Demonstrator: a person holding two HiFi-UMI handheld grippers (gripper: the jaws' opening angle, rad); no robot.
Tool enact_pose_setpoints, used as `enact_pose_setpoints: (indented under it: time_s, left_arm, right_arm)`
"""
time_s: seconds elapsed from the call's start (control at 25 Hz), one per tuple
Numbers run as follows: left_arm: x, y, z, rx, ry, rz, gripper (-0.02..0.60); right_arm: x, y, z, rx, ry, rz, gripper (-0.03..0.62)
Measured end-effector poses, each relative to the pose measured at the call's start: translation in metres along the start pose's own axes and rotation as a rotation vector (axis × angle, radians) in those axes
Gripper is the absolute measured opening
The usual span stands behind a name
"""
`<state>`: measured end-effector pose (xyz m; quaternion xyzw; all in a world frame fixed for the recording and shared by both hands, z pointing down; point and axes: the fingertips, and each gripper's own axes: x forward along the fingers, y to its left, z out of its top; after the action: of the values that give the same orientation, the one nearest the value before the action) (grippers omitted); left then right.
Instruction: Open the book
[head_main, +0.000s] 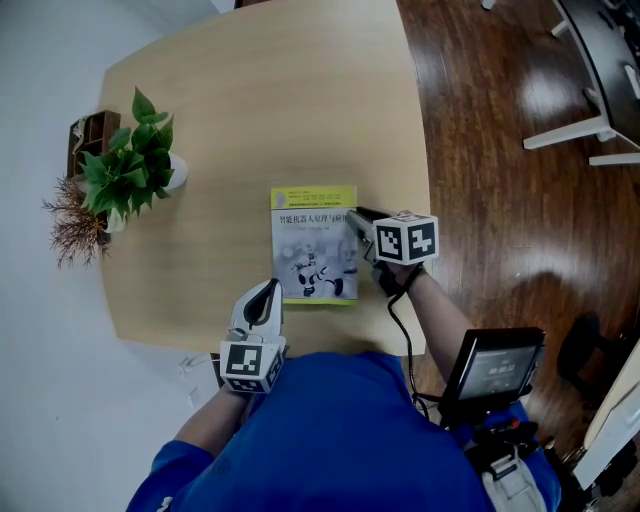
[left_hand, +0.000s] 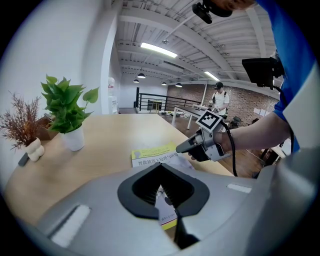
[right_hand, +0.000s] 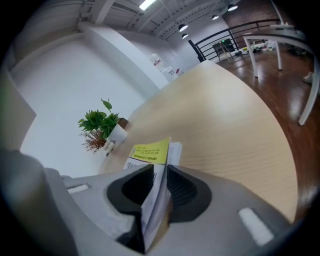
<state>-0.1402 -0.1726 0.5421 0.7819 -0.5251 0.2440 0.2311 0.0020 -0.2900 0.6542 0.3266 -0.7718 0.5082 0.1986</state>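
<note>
A white pot near the worktop's left edge holds a leafy green plant. Just beside it, a small pale pot holds dried reddish twigs. Behind them at the edge stands a wooden box, partly covered by the leaves, and what it holds cannot be made out.

The book lies flat near the worktop's front edge, yellow band away from the person. The right tongs are at its right edge, pinching the cover with some leaves, which stand lifted between the pads in the right gripper view. How many leaves are caught cannot be told. The left tongs are pressed together with nothing between them, just beside the book's near left corner. In the left gripper view their body hides the book's lower half
</note>
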Motion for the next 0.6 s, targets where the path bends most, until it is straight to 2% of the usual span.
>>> enact_pose_setpoints:
  time_s: [0.16, 0.24, 0.4, 0.6]
  left_arm:
    - [0.001, 0.001, 0.001, -0.001, -0.003, 0.001, 0.006]
    - [0.001, 0.001, 0.001, 0.0, -0.005, 0.001, 0.006]
    - [0.001, 0.001, -0.002, 0.001, -0.005, -0.002, 0.006]
    - [0.0, 0.002, -0.002, 0.002, -0.006, 0.001, 0.006]
  right_arm:
    - [0.0, 0.002, -0.004, 0.01, 0.023, 0.058, 0.082]
    - [-0.001, 0.008, -0.003, -0.027, 0.021, 0.094, 0.071]
    - [-0.001, 0.011, -0.013, -0.122, 0.086, 0.112, 0.06]
    - [0.003, 0.013, -0.024, -0.132, 0.138, 0.143, 0.06]
